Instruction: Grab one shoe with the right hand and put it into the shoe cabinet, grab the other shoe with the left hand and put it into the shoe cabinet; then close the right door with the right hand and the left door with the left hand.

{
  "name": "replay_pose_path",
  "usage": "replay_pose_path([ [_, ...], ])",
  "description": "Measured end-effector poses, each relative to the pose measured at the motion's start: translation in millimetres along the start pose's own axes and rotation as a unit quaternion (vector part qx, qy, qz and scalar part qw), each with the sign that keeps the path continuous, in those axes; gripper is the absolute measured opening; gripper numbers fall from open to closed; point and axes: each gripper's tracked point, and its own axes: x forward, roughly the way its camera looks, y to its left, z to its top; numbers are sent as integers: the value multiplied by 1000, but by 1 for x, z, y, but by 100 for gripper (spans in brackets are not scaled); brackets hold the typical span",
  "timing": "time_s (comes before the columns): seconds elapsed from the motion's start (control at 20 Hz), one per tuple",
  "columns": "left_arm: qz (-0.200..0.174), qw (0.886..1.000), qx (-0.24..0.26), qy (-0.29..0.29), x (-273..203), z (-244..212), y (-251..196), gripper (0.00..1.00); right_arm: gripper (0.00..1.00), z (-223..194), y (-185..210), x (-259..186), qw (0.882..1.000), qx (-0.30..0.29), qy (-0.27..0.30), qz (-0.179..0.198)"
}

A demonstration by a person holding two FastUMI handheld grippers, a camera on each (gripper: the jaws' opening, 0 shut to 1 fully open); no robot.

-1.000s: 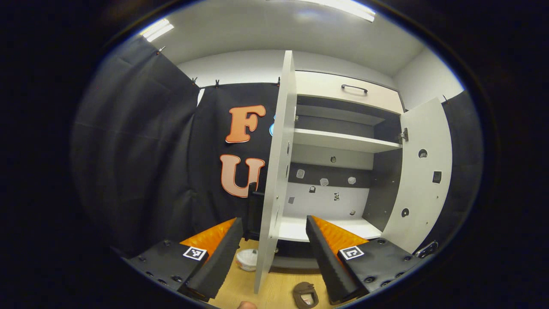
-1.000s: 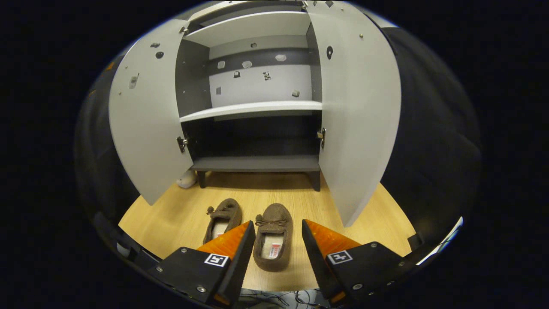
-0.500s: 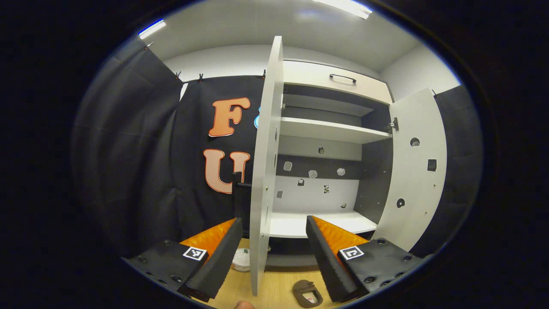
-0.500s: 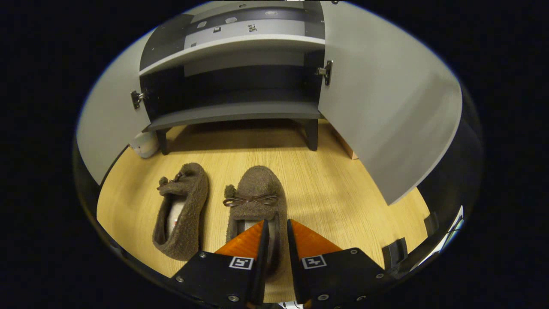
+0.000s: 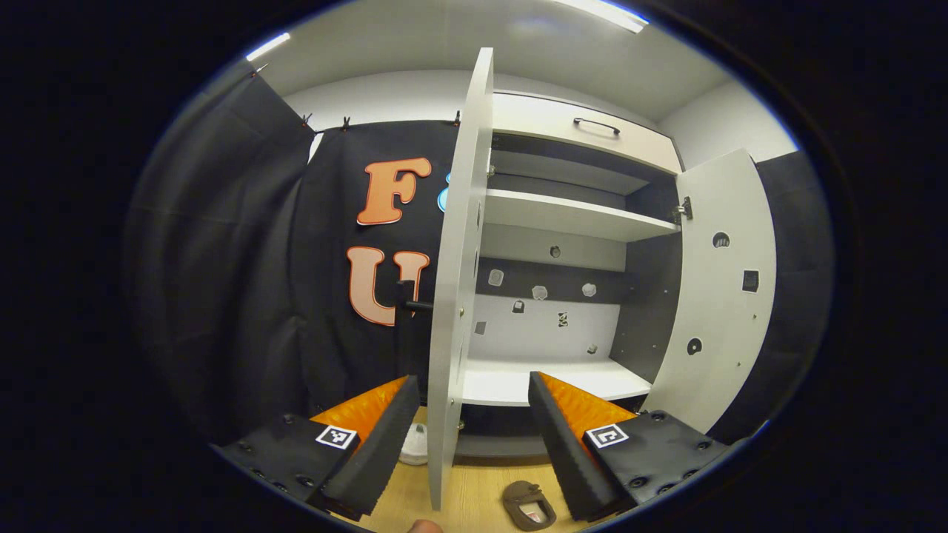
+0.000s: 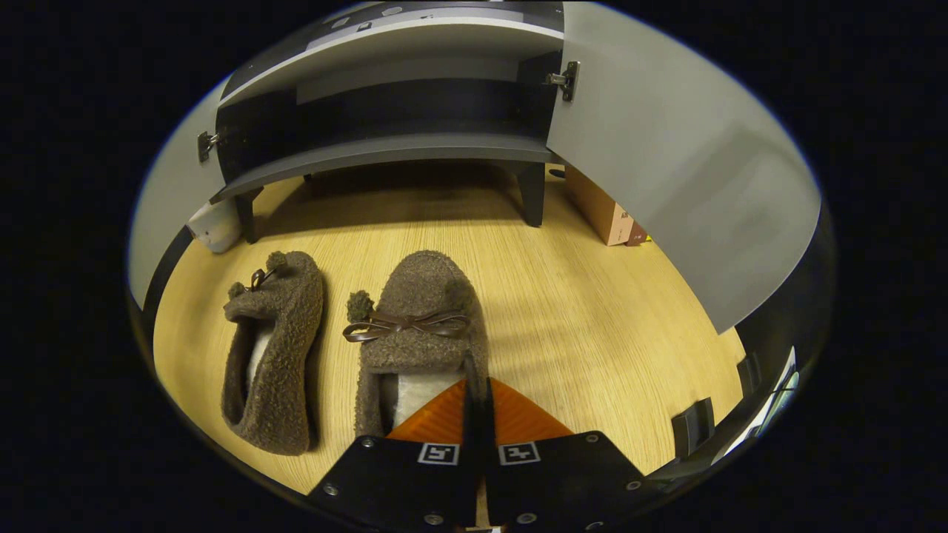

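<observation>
In the right gripper view, the right gripper (image 6: pixel 478 396) is seen low over the wooden floor (image 6: pixel 592 318), its jaws pressed together on the right side wall of the nearer brown fleece slipper (image 6: pixel 418 326), one finger inside the opening and one outside. The second slipper (image 6: pixel 275 348) lies just beside it to the left, toes likewise toward the shoe cabinet (image 6: pixel 385 148). Beyond the slippers the cabinet's dark bottom compartment is open and holds no shoe, and the right door (image 6: pixel 681 185) is swung wide.

In the left gripper view, the left gripper (image 5: pixel 466 437) is held higher with its jaws spread and nothing between them, the edge of the open left door (image 5: pixel 453 296) standing ahead of the gap. Further off, white shelves (image 5: pixel 548 381) are seen bare.

The task is judged barely begun: the first slipper is gripped but not yet lifted. Left to do are both placements and both door closings.
</observation>
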Motion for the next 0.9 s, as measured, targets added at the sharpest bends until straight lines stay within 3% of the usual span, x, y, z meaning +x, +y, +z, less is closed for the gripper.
replay_pose_path([
  [0.4,-9,1000,-5,-2,3,-1,3,96,1,72,18,-73,999,6,-52,10],
  [0.55,3,1000,-7,-21,2,5,9,94,1,112,25,-111,996,1,-87,18],
  [0.9,-11,1000,1,-19,-5,5,5,96,1,217,49,-177,984,27,-167,49],
])
